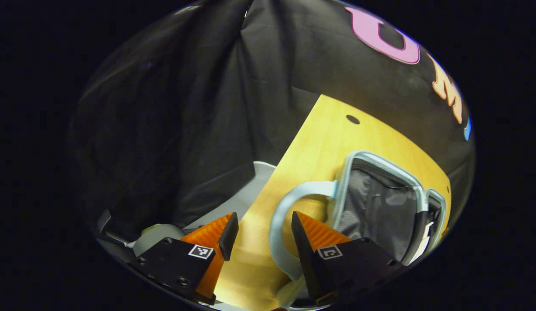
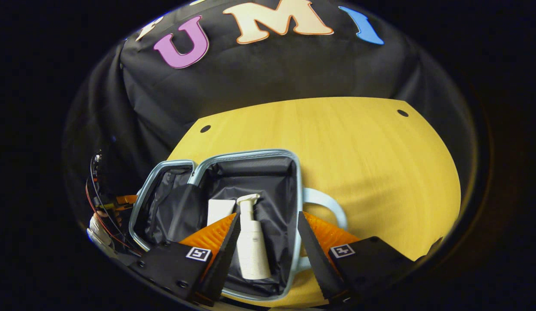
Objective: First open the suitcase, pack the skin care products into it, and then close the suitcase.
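Right gripper view: suitcase (image 2: 293,190) open, table (image 2: 380,164) beyond.

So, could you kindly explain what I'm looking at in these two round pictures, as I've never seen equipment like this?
A person holds two hand-held grippers, each carrying a fisheye camera that looks along its own two fingers. In the left gripper view, the left gripper hangs open over the yellow wooden table, beside the pale blue suitcase's loop handle. In the right gripper view, the right gripper is open above the open pale blue suitcase with its dark lining. Inside lie a white pump bottle and a white flat tube. Neither gripper holds anything.
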The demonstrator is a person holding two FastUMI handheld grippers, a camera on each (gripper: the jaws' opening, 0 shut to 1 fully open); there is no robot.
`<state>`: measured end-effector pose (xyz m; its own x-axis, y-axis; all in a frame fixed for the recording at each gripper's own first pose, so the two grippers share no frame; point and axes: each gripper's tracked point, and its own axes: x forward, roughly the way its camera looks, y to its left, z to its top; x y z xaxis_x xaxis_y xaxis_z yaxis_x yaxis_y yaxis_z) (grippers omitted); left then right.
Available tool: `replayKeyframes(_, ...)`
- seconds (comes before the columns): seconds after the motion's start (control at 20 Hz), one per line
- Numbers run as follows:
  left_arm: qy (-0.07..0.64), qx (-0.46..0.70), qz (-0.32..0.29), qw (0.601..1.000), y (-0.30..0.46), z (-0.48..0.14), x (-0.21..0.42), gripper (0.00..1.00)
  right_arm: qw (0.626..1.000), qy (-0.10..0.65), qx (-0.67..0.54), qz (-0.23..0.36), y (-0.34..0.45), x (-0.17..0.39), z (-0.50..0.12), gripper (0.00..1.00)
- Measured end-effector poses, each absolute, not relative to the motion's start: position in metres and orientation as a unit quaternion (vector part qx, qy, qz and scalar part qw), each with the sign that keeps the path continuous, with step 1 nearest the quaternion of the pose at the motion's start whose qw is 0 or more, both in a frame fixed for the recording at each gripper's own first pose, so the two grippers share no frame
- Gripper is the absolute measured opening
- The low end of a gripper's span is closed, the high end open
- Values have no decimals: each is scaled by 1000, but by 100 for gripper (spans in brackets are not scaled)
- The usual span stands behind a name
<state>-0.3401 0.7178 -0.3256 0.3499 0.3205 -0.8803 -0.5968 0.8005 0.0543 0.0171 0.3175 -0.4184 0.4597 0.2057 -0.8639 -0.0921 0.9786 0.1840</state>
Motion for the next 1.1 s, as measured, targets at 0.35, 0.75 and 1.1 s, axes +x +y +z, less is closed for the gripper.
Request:
replayKeyframes(0.35, 513, -195, 257, 795, 703, -344, -330, 28, 866, 494, 57, 54, 285, 24, -405, 85)
replayKeyframes(0.75, 462, -95, 222, 853, 682, -241, -297, 1, 879, 465, 50, 93, 284, 19, -384, 80)
replayKeyframes(1.1, 380, -105, 191, 899, 613, -134, -263, 0, 889, 437, 56, 121, 256, 16, -361, 85)
